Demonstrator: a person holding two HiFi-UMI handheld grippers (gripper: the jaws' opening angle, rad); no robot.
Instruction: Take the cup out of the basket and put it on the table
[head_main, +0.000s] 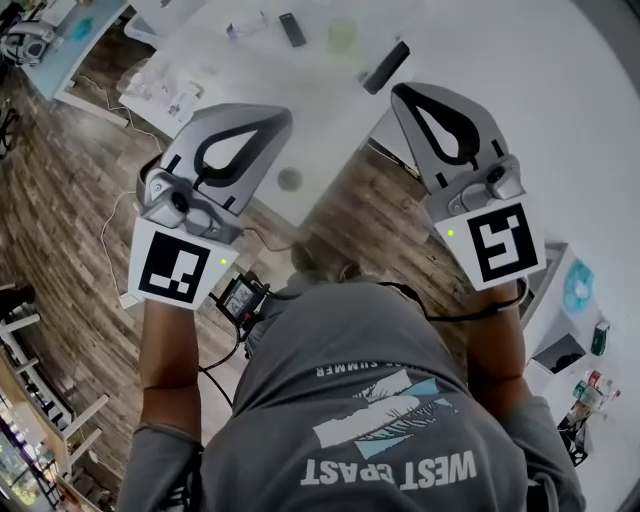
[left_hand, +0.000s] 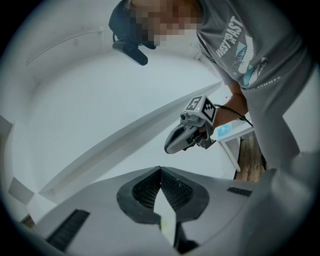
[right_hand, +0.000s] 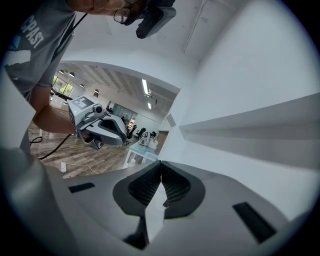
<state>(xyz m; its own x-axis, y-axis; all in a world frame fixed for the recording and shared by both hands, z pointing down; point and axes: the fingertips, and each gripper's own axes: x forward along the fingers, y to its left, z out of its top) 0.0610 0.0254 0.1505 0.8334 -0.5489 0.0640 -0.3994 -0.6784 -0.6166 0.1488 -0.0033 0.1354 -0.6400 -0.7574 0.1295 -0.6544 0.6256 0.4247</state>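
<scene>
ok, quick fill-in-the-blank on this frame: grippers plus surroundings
1. The left hand-held gripper has its jaws ____.
2. The right hand-held gripper holds ____ between its jaws.
3. The floor is laid with ____ planks.
4. The table top is ____ in colour.

Missing words: shut; nothing; wood; white

Left tool (head_main: 278, 120) and right tool (head_main: 402, 93) have light grey shells, black pads (left_hand: 142, 190) and black-and-white square markers (head_main: 178, 265). The tabletop (head_main: 300, 90) is white. The floor (head_main: 70, 190) shows brown wood grain.
</scene>
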